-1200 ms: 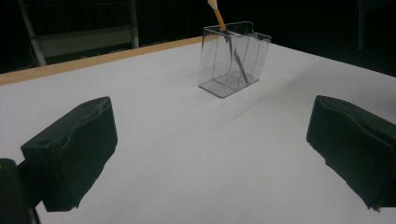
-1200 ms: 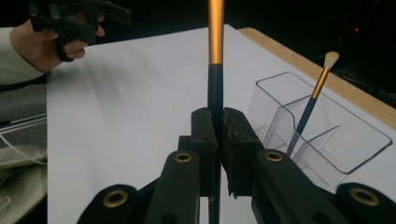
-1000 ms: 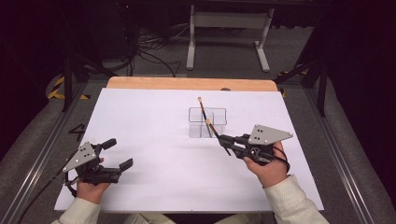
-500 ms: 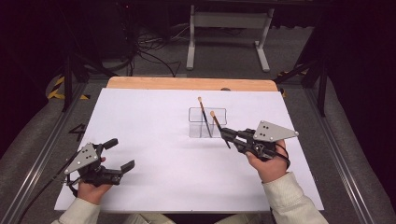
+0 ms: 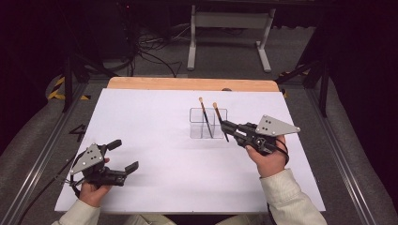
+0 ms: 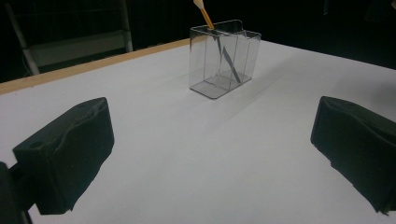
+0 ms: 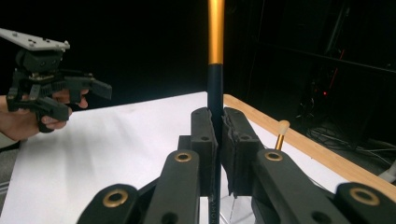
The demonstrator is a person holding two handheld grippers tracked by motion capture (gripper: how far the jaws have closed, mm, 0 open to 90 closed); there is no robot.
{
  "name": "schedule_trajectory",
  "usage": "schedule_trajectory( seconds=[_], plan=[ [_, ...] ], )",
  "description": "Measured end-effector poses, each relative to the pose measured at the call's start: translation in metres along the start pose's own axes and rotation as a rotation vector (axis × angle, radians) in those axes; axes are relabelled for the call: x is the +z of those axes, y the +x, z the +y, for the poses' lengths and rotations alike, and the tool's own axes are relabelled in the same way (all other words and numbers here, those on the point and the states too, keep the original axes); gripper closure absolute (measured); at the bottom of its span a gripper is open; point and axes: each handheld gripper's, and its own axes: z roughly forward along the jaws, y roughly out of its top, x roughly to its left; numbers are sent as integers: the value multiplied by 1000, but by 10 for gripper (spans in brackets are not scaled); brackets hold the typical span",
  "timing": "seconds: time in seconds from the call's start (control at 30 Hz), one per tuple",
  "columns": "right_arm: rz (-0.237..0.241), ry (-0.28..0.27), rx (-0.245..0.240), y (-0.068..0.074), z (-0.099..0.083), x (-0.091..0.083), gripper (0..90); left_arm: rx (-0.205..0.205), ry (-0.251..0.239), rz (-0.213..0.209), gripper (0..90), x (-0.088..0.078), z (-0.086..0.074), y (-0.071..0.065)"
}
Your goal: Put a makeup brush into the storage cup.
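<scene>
A clear plastic box with dividers stands on the white table right of centre. One brush with an orange handle leans inside it. My right gripper is shut on the dark shaft of a second brush, held steeply at the box's right side. I cannot tell whether its lower end is inside the box. The first brush's pale tip shows beyond the jaws. My left gripper rests open near the front left, with nothing between its jaws.
The white sheet covers the table, with a wooden edge along the far side. Metal rails run down both sides. A stand and cables lie on the dark floor beyond. The left hand and gripper show far off.
My right gripper has shifted a little to the right and up with its brush, so that brush's tip now stands apart from the brush in the box. The left hand has not moved.
</scene>
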Motion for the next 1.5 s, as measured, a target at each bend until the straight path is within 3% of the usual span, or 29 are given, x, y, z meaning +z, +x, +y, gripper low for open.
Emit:
schedule_trajectory(
  seconds=[0.3,0.5,0.87,1.5],
  plan=[
    [-20,-33,23,-6,1,2,842,-12,-9,-4,2,4,0,-3],
    [-42,-65,41,-12,0,6,842,9,30,-2,2,9,0,-6],
    [-56,-113,97,-23,-4,10,842,-18,39,-5,4,8,-1,-3],
    [-67,-96,121,-37,-3,32,841,-32,38,19,5,1,-3,-3]
  ],
)
